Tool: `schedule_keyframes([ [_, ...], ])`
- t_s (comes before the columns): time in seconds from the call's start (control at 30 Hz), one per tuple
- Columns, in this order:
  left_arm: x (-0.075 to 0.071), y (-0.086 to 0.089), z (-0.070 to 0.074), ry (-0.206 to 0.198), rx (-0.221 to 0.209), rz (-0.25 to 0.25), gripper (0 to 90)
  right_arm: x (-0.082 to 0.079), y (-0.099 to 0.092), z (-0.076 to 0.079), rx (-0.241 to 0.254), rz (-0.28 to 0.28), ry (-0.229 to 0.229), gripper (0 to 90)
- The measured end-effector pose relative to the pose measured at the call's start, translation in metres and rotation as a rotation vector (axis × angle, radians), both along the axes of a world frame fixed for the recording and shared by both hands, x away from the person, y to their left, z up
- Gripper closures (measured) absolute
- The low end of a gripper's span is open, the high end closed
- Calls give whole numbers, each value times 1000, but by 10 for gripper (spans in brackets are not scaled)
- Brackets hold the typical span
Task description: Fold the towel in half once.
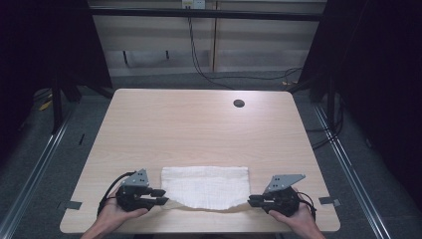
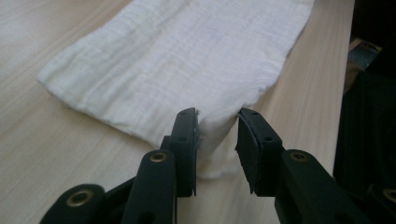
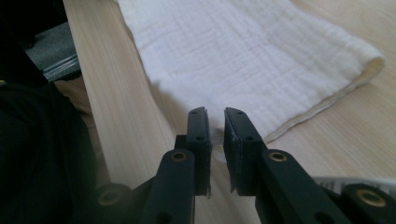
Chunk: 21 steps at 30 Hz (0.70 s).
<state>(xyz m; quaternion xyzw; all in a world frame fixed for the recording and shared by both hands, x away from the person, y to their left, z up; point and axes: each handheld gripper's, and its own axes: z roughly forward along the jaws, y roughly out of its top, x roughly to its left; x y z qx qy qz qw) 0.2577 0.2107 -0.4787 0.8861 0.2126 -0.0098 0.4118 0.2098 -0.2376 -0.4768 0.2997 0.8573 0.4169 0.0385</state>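
- High view: a folded white cloth (image 1: 205,185) lies flat near the person's edge of the light wooden tabletop (image 1: 199,124), about midway between its left and right sides.
- The cloth's near edge sags into a shallow curve between its two near corners.
- The left gripper (image 1: 160,196) lies low at the cloth's near left corner, its fingers pointing right toward the cloth, with a hand (image 1: 115,211) wrapped around its body.
- The right gripper (image 1: 253,200) lies at the near right corner, its fingers pointing left toward the cloth, and the other hand (image 1: 294,217) holds it from below.
- A grey three-cornered plate sits on top of each gripper, and a dark round hole (image 1: 239,103) marks the far right part of the tabletop.
- Left gripper view: the two black fingers (image 2: 184,140) stand moderately apart, with a bunched corner of the cloth (image 2: 187,60) rising between them.
- The cloth corner touches the inner face of the left finger, while a gap shows between it and the right finger, so the grip is loose rather than pressed.
- The rest of the cloth stretches away across the tabletop (image 2: 51,135).
- Right gripper view: the fingers (image 3: 198,135) stand at a narrow gap.
- A thin edge of the cloth (image 3: 252,51) shows in that gap, but I cannot tell whether the pads press on it.
- The cloth spreads away up and to the right, its folded layers showing along the right edge, and the tabletop's edge (image 3: 105,93) runs along the left.
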Motion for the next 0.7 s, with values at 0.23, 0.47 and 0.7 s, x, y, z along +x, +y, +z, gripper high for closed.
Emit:
schedule_keyframes([
  [0.23, 7, 13, 6, -11, -49, 91, 561, 6, 1, 6, 7, -66, -50, 672],
  [0.47, 26, 2, -7, -2, 4, 88, 641, 43, 7, -7, -46, -167, -36, 570],
  [0.7, 29, -9, -16, 6, 43, 56, 653, 70, 6, -11, -43, -214, -43, 522],
])
